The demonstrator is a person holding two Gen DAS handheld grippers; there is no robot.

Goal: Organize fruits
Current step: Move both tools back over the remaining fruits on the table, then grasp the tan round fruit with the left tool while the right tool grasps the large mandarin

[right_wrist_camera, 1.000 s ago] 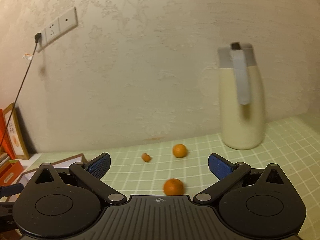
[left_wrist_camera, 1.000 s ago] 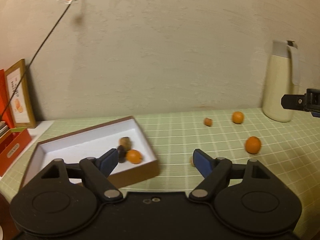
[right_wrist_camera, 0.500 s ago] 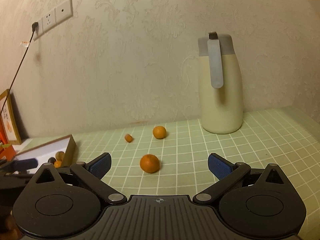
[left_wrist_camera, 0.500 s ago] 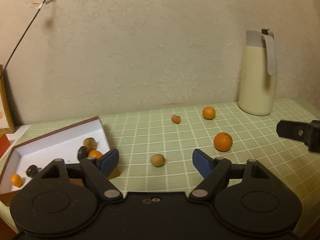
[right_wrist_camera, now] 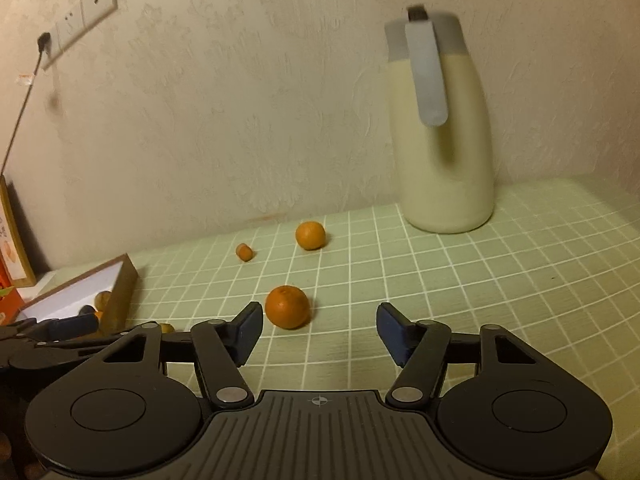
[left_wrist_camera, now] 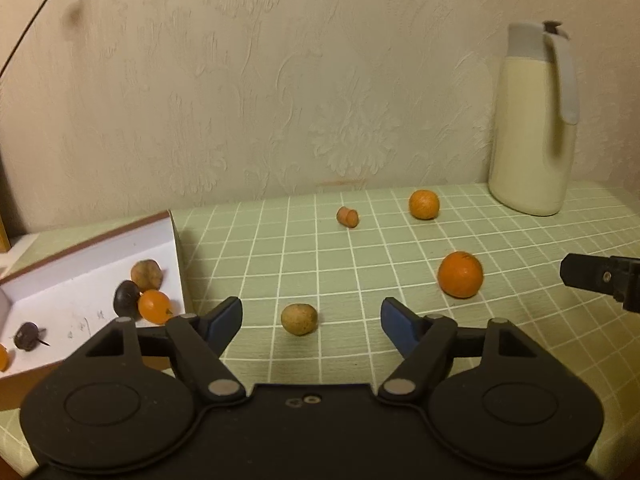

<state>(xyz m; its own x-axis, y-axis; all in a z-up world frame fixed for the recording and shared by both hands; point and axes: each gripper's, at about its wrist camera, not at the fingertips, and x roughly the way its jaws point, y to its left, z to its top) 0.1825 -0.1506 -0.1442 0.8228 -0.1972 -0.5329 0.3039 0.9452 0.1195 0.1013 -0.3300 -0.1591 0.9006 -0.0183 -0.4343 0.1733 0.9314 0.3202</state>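
- your left gripper point(left_wrist_camera: 311, 322) has swung away from the box point(left_wrist_camera: 80, 280) and now faces the brown fruit point(left_wrist_camera: 299, 319) on the tabletop point(left_wrist_camera: 520, 240), so that looks like your next pick.
- its jaws are apart and narrowing; the fruit lies just ahead of them, untouched.
- your right gripper point(right_wrist_camera: 319, 328) has dropped toward the big orange point(right_wrist_camera: 287, 306); its jaws are closing but still apart, the orange just ahead near the left one, not gripped.
- four fruits remain outside the box.
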